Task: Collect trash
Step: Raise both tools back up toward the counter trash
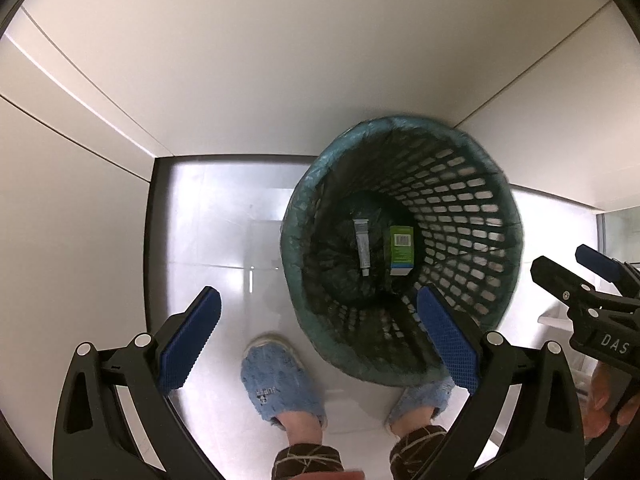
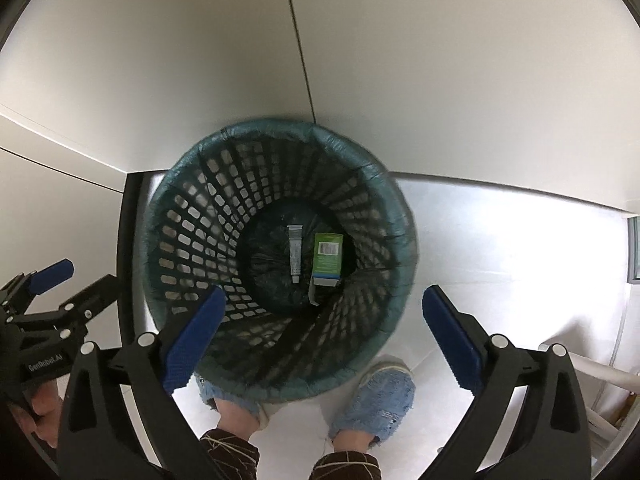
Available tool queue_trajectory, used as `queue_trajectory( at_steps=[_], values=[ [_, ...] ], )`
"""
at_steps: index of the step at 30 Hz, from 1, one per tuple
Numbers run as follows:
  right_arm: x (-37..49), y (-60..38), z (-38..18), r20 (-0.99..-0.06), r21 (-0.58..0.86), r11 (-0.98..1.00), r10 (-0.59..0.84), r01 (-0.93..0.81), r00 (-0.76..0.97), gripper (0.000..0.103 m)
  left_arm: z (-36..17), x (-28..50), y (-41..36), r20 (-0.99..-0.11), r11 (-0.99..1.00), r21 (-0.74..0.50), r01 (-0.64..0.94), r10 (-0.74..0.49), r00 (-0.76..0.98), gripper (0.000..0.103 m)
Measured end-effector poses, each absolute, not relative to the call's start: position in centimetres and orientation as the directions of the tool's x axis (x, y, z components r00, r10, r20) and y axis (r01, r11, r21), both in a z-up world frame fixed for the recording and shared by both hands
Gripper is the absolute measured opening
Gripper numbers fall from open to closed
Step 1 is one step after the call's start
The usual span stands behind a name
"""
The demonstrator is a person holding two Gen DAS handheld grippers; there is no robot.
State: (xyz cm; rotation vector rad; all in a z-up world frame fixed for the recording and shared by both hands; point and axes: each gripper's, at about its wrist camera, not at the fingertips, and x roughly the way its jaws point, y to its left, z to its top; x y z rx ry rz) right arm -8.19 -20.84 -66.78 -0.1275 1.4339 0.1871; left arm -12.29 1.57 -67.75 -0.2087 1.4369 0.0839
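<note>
A dark mesh waste basket [image 1: 452,184] lined with a green bag stands on the floor against the wall, also in the right wrist view [image 2: 192,216]. At its bottom lie a grey tube [image 1: 363,246] [image 2: 295,250] and a green box [image 1: 401,250] [image 2: 327,258]. My left gripper [image 1: 320,338] is open and empty above the basket's near left rim. My right gripper [image 2: 324,334] is open and empty above the basket's near right rim. Each gripper shows at the edge of the other's view: the right one [image 1: 576,268], the left one [image 2: 76,284].
The person's feet in blue slippers [image 1: 280,384] [image 2: 380,400] stand just in front of the basket. White walls [image 1: 280,60] meet behind it. A glossy pale floor [image 1: 212,220] spreads left. White frame parts [image 2: 600,376] stand at the right.
</note>
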Motion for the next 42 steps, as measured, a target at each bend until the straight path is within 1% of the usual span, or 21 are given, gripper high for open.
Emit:
queue_trajectory(
  at_steps=[4,10,18,20,24,27,31,37,42],
  values=[
    [-8.6,-21.4,-63.5,-0.989,0.026,0.978,0.056,-0.206,0.140,0.095,-64.7,-12.5,1.1,-0.985,0.978,-0.123,-0.168,-0.100,0.138,0.095],
    [-9.0,-21.8,-57.0,-0.983,-0.022,0.967,0.025,-0.253,0.183,0.095,-59.2,-12.7,-0.5,-0.982,0.985,-0.127,-0.114,-0.109,0.157,0.095],
    [-9.6,-23.4,-47.8,-0.976,0.000,0.972,0.051,-0.235,0.210,0.095,-50.6,-12.7,-1.3,-0.978,0.986,-0.102,-0.135,-0.075,0.193,0.095],
    [-9.6,-23.6,-45.5,-0.977,0.011,0.972,0.060,-0.234,0.207,0.095,-48.0,-12.8,-1.2,-0.981,0.984,-0.089,-0.155,-0.059,0.186,0.095],
    [-9.7,-24.2,-40.4,-0.968,0.007,0.974,0.063,-0.227,0.242,0.095,-42.6,-13.1,-0.8,-0.976,0.975,-0.114,-0.193,-0.074,0.205,0.096],
    [-9.6,-24.5,-36.7,-0.962,0.010,0.977,0.069,-0.215,0.265,0.095,-38.4,-13.5,-0.9,-0.969,0.974,-0.129,-0.186,-0.084,0.233,0.096],
    [-9.7,-25.1,-31.7,-0.952,0.025,0.983,0.080,-0.184,0.296,0.095,-33.5,-14.1,-1.3,-0.964,0.981,-0.118,-0.154,-0.075,0.256,0.097],
    [-10.9,-24.6,-23.9,-0.919,-0.014,0.972,0.079,-0.233,0.387,0.095,-26.2,-14.8,-1.3,-0.953,0.985,-0.118,-0.123,-0.077,0.292,0.097],
    [-11.3,-24.2,-17.9,-0.890,-0.023,0.970,0.091,-0.244,0.447,0.095,-20.0,-14.9,-0.8,-0.935,0.983,-0.127,-0.133,-0.074,0.346,0.097]
  ],
)
